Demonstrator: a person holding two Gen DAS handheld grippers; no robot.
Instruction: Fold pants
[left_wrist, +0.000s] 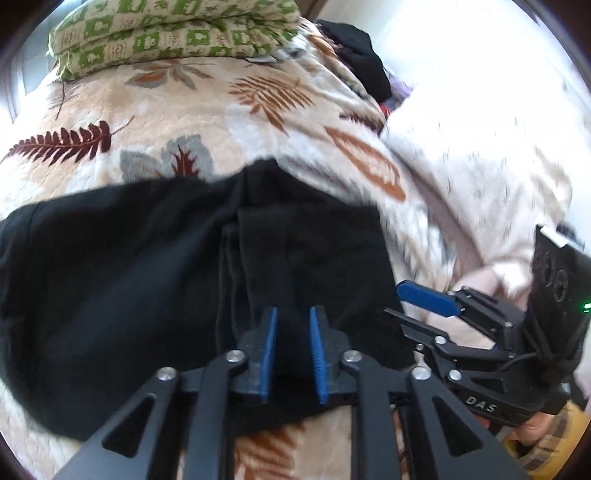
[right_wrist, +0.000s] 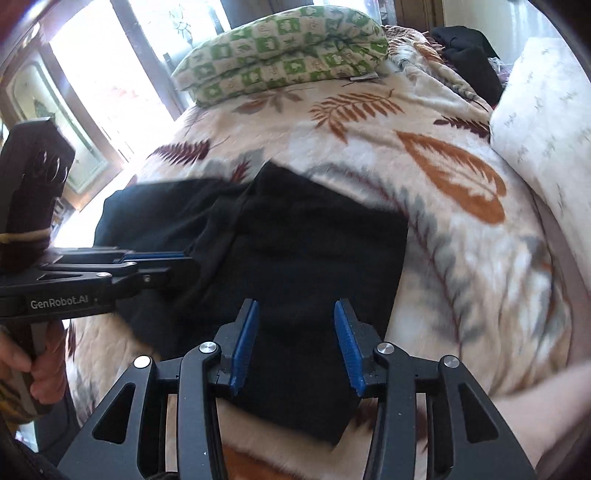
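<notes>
The black pants (left_wrist: 155, 280) are spread flat on the leafy blanket (left_wrist: 155, 107), near its front edge, ready for folding. The left gripper (left_wrist: 291, 314) and right gripper (right_wrist: 295, 306) are held open above them, gripping nothing.

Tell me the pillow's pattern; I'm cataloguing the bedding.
The pillow is a green and cream check with small motifs, clearest in the right wrist view.

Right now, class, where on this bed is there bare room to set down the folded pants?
Free: leaf-print blanket between black pants and green pillow. Crowded: near edge, where left gripper and right gripper work; dark clothes far right.
</notes>
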